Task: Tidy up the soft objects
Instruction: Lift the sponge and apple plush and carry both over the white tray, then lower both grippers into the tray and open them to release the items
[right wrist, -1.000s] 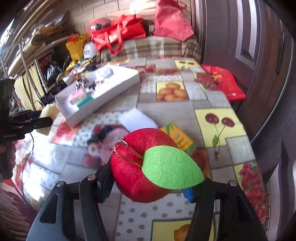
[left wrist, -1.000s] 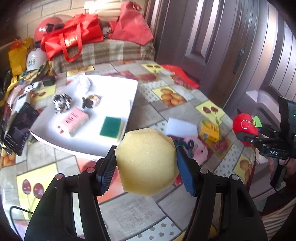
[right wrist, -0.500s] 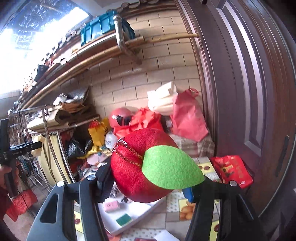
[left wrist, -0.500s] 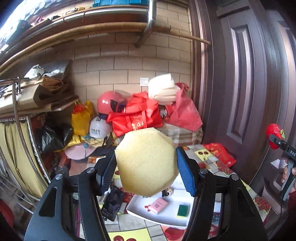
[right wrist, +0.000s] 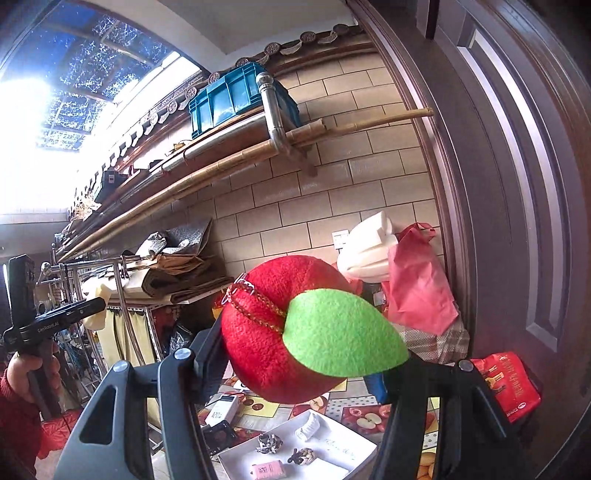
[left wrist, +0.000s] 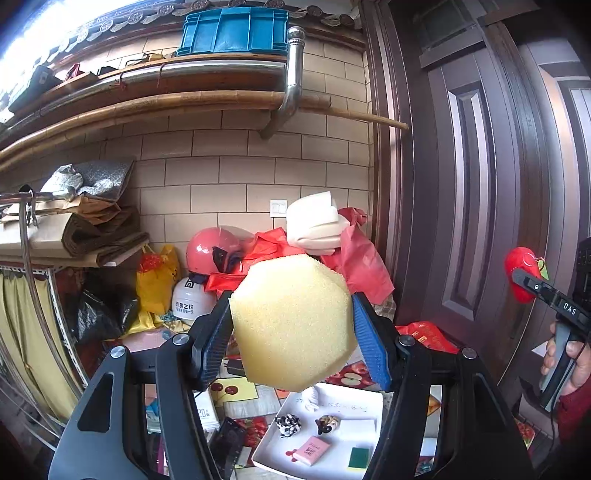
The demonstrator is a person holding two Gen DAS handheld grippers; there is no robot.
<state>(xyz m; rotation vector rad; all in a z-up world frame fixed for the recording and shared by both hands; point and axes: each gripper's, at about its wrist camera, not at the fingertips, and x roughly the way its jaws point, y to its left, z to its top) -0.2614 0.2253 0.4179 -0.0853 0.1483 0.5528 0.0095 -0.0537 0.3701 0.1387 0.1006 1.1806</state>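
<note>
Left wrist: left gripper [left wrist: 291, 328] clamped on sponge [left wrist: 293, 321], raised above tray [left wrist: 365, 406]; right gripper [right wrist: 295, 350] clamped on plush apple [right wrist: 280, 332], likely awaiting sorting

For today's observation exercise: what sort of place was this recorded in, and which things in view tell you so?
Probably a covered household entryway or storage porch: a brick-tiled wall beside a dark panelled door, a high shelf with a blue crate, and piled helmets and red bags behind a table.
</note>
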